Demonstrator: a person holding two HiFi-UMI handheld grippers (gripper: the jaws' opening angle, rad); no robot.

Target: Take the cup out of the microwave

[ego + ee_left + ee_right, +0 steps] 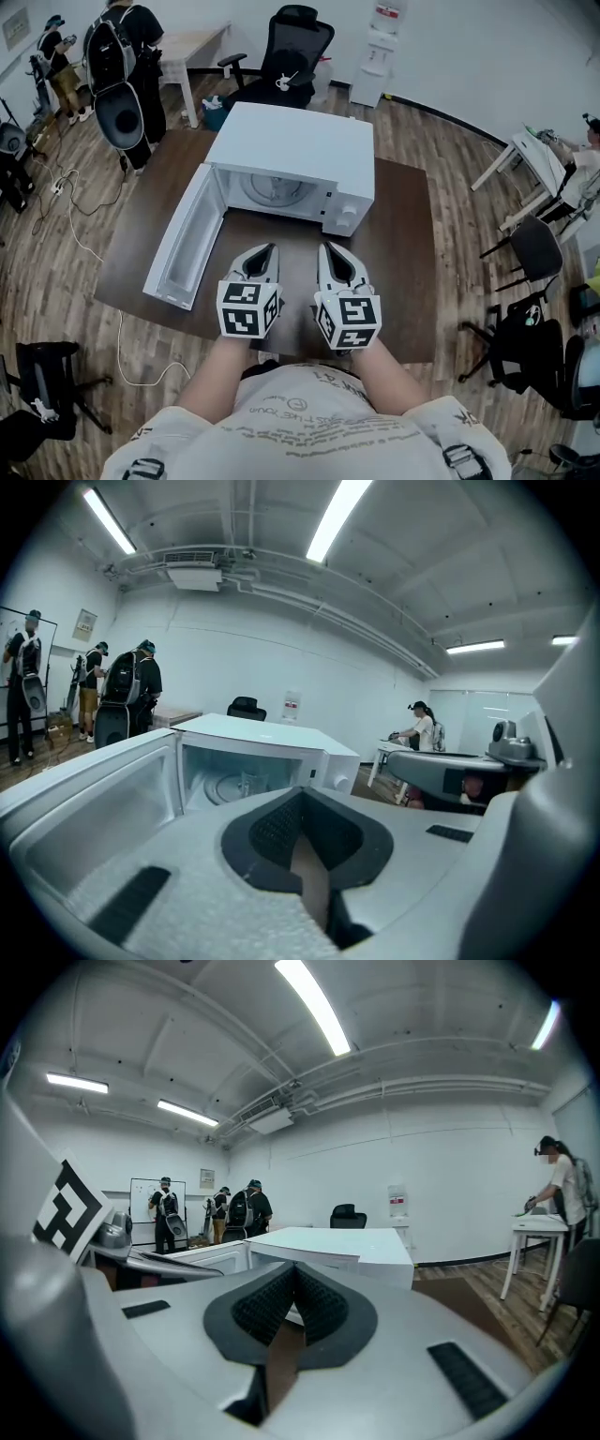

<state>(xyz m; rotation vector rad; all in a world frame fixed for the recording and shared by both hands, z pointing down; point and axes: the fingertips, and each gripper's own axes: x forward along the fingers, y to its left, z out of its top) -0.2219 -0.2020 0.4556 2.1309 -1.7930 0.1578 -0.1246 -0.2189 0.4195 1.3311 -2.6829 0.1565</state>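
Observation:
A white microwave stands on the brown table with its door swung wide open to the left. In the left gripper view a clear glass cup stands on the turntable inside the cavity. My left gripper and right gripper hover side by side over the table just in front of the microwave, both shut and empty. The left gripper points at the open cavity. The right gripper points at the microwave's right front, where the microwave hides the cup.
Several people with backpacks stand at the back left. A black office chair and a water dispenser stand behind the table. White desks and dark chairs fill the right side. A cable trails on the wooden floor at the left.

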